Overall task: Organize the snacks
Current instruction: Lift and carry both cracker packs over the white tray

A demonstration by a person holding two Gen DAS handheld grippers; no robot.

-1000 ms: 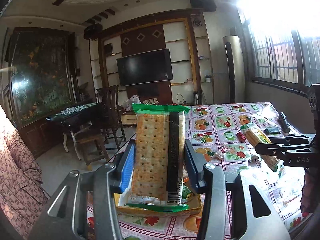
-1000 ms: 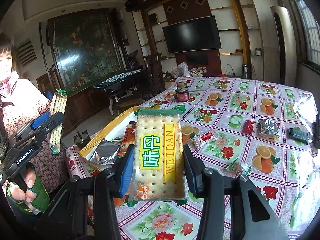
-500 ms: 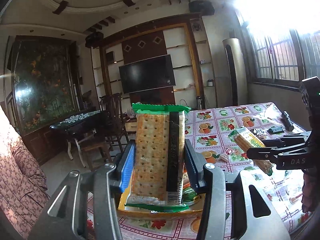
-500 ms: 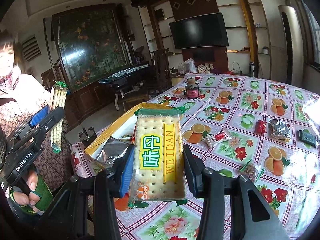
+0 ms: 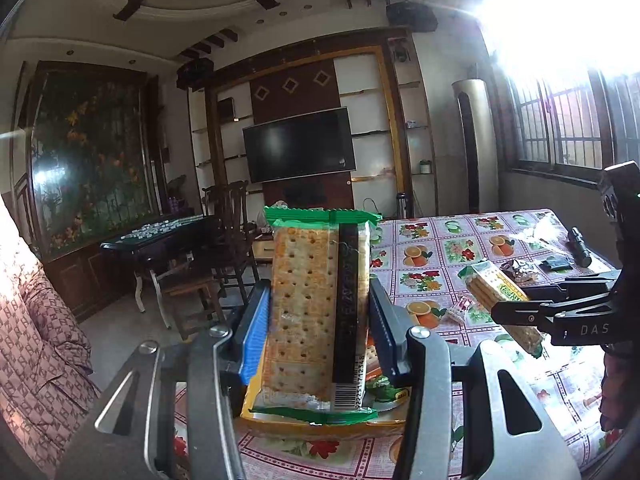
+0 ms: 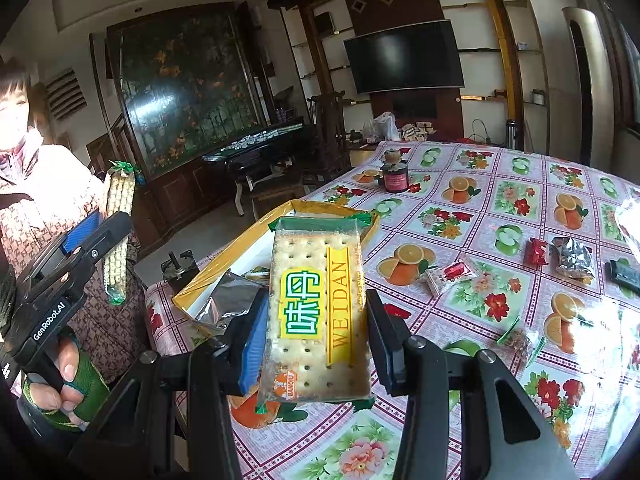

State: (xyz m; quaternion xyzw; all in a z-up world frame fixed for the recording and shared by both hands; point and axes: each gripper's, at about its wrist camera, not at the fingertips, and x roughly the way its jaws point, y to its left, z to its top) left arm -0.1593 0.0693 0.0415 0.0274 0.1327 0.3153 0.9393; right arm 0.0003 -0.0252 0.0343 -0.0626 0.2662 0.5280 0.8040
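1. A table (image 6: 500,208) covered by a fruit-and-flower patterned cloth is seen filling the right and lower parts of both views.
2. A yellow-rimmed box (image 6: 224,280) is set at the table's near left corner; a silver foil bag (image 6: 232,300) and other packets are lying inside it, though their exact number cannot be made out behind the gripper.
3. The left gripper (image 5: 316,320) is clamped on a cracker pack (image 5: 308,312), which is held upright with its barcode seam facing the camera, above the box at 6 o'clock in the left wrist view.
4. The right gripper (image 6: 316,340) is clamped on a second cracker pack (image 6: 316,320), yellow "WEIDAN" label facing the camera, tilted slightly and held over the table edge just beside the box, which lies at 10 o'clock from it.
5. In the right wrist view the left gripper is seen at 9 o'clock, held by a hand (image 6: 60,384) in a green cuff.
6. A dark jar (image 6: 395,176) is standing at 12 o'clock on the far table edge.
7. Small loose snacks are scattered at 3 o'clock: a white-and-red wrapped packet (image 6: 450,276), a red candy (image 6: 536,252) and a crumpled silver wrapper (image 6: 574,258), well apart from the box.
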